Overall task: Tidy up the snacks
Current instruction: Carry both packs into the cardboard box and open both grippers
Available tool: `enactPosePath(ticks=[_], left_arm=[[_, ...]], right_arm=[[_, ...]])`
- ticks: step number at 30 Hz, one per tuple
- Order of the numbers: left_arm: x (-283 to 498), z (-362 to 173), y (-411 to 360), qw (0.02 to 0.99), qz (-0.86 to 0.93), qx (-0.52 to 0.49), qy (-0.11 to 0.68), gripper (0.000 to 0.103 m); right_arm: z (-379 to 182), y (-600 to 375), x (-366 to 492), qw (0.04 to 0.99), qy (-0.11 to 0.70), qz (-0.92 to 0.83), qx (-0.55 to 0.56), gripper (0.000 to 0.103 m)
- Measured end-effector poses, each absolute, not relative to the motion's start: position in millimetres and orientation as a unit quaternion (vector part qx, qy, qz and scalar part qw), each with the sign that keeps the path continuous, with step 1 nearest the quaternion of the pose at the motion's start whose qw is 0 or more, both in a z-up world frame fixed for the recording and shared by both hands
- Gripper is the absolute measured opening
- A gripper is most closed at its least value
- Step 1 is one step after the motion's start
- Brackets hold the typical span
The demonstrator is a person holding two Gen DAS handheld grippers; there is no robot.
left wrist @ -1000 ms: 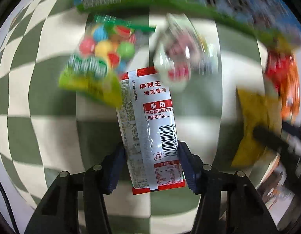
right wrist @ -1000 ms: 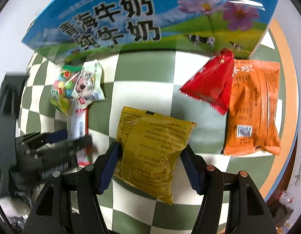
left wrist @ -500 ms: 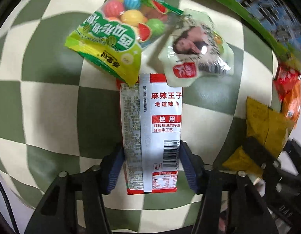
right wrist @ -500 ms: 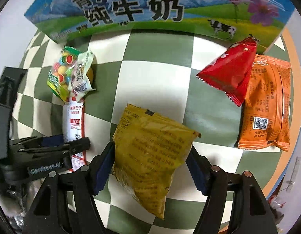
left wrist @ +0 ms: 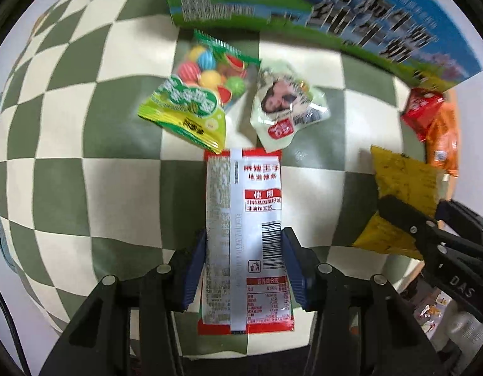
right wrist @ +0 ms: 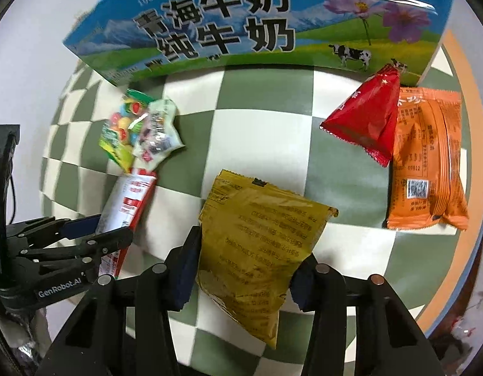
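Two views are given. From the left wrist, the left gripper (left wrist: 243, 263) is seen at lower centre with its jaws clamped on a red-and-white spicy strip packet (left wrist: 244, 219); a gumball bag (left wrist: 194, 103) lies above it. From the right wrist, the right gripper (right wrist: 243, 266) is closing its jaws around a yellow snack bag (right wrist: 254, 247) at lower centre. Pick-up appears under way; next, both packets probably must be carried toward the milk carton box (right wrist: 241, 25) at the top.
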State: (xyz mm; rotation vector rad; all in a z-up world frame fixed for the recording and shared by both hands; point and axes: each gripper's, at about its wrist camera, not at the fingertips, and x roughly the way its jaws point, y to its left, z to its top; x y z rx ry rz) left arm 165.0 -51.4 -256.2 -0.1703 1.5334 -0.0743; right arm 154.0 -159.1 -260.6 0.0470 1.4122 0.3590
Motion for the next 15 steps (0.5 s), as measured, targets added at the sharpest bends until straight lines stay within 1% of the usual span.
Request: enactPosePath(ticks=[8,10,15], left_arm=[[168.9,-207.4,-54.4,0.728,-0.058,-0.091,0.677,0.045],[161.7,-195.6,-44.5,0.732,-0.066,-0.099,0.671,0.045],[161.6,-141.4,-49.7,0.757,-0.096,-0.109,0.637,0.045]], right_arm=[[-233.4,-174.7,151.5,0.749,0.632,0.190,0.054,0.051],[-218.7,-182.5,151.1,0.753,0.625,0.196,0.066,0.051],[-176.9,-186.3,152.9,0.769,0.595,0.215,0.090,0.051]])
